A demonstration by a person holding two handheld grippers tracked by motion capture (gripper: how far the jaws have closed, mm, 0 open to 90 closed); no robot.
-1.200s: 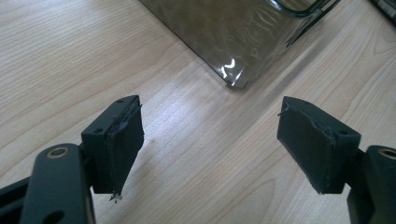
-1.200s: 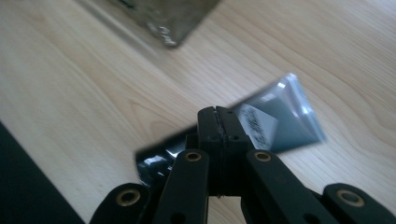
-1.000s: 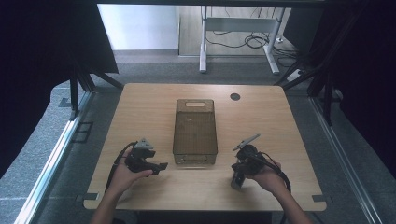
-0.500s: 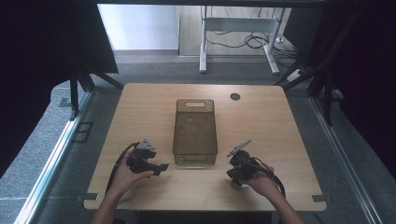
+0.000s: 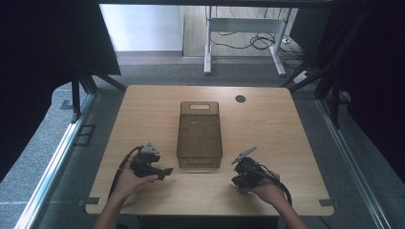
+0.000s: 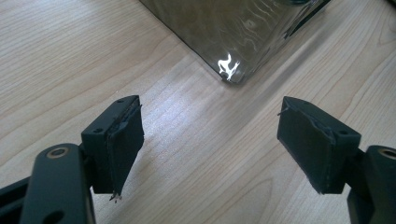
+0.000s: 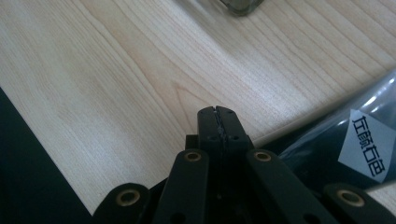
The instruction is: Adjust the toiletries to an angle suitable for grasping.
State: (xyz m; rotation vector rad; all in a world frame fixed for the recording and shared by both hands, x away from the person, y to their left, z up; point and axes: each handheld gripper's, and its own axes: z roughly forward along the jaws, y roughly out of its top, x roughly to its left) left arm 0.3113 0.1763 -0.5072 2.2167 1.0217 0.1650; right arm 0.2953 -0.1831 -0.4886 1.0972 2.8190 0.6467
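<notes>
Looking down from the high view, I see the bin (image 5: pixel 199 135), a smoky see-through box with a handle slot at its far end, standing lengthwise at the middle of the table (image 5: pixel 143 109). My 2 hands come in from the bottom edge, 1 on each side of the bin's near end.

The left gripper (image 5: pixel 165 172) sits in the lower left of that frame, just beside the bin's near left corner but apart from it, pointing right toward it. In the left gripper view its 2 jaws stand wide, with bare wood between them and nothing held. The bin's rounded lower corner (image 6: pixel 233 42) fills the top middle of that picture, a bright glint on it, near the jaw tips but not between them.

The right gripper (image 5: pixel 241 181) lies in the lower right of the high view, near the bin's near right corner and apart from it. In the right gripper view (image 7: pixel 218 112) its jaws are pressed tight together at the middle of the frame, gripping nothing, over plain wood. A corner of the bin (image 7: pixel 240 5) peeks in at the top edge. A dark plastic bag (image 7: pixel 355 140) with a white label lies at the right edge, just beside the jaws; I cannot tell whether it touches them.
</notes>
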